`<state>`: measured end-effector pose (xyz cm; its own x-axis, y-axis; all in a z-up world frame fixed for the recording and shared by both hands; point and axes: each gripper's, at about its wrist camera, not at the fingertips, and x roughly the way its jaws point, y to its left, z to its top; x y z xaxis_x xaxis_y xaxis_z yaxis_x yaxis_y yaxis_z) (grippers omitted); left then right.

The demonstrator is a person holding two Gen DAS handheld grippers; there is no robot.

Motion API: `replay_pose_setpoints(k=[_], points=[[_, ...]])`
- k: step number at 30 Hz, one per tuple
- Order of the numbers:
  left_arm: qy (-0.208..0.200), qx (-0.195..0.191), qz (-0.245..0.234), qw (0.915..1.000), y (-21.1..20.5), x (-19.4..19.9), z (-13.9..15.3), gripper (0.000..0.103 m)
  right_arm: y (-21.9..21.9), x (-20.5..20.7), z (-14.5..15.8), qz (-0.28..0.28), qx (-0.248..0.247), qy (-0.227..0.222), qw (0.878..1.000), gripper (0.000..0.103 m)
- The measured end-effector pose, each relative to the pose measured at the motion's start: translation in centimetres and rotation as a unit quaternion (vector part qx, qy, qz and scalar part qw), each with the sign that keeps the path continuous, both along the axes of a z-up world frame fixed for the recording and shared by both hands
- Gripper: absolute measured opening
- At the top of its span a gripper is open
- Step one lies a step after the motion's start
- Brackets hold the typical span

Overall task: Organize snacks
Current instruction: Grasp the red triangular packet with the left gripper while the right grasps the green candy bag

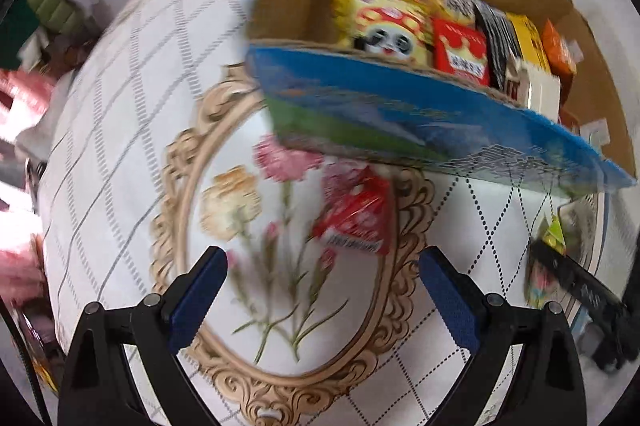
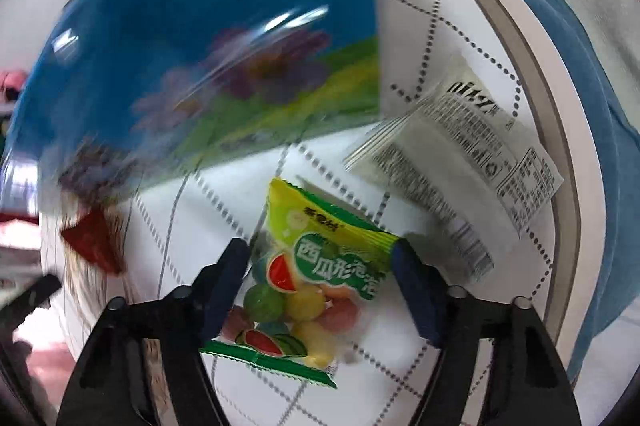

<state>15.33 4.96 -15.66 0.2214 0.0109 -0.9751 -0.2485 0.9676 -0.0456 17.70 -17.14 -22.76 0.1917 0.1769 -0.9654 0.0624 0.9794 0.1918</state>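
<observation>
1. Left hand-held gripper [image 1: 322,276]: jaws wide apart, empty, above the floral-cloth counter [image 1: 120,130], near a small red snack packet [image 1: 356,218].
2. Right hand-held gripper [image 2: 320,262]: straddling a green-and-yellow candy bag [image 2: 298,282] on the counter; contact unclear.
3. Blue-sided cardboard box [image 1: 400,102]: full of snacks.

Round table [image 1: 120,114], floral diamond-check cloth [image 1: 248,258]
</observation>
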Motion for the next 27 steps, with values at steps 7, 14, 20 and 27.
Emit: replay_pose_setpoints(k=[7, 14, 20, 27], points=[[0.026, 0.023, -0.076, 0.9965, -2.9, 3.2, -3.1, 0.068, 2.5, -4.0, -0.7, 0.078, -0.040, 0.038, 0.995, 0.070], [0.039, 0.007, -0.080, 0.9960, -3.2, 2.6, -4.2, 0.039, 2.1, -3.4, -4.1, 0.063, -0.023, 0.080, 0.995, 0.103], [0.054, -0.022, -0.064, 0.9962, -3.1, -0.3, -4.3, 0.039, 3.2, -2.2, -6.6, 0.053, -0.054, 0.122, 0.990, 0.103], [0.071, -0.067, -0.043, 0.9942, -2.7, -3.6, -4.6, 0.039, 3.2, -0.3, -6.3, 0.038, -0.036, 0.125, 0.991, 0.102]])
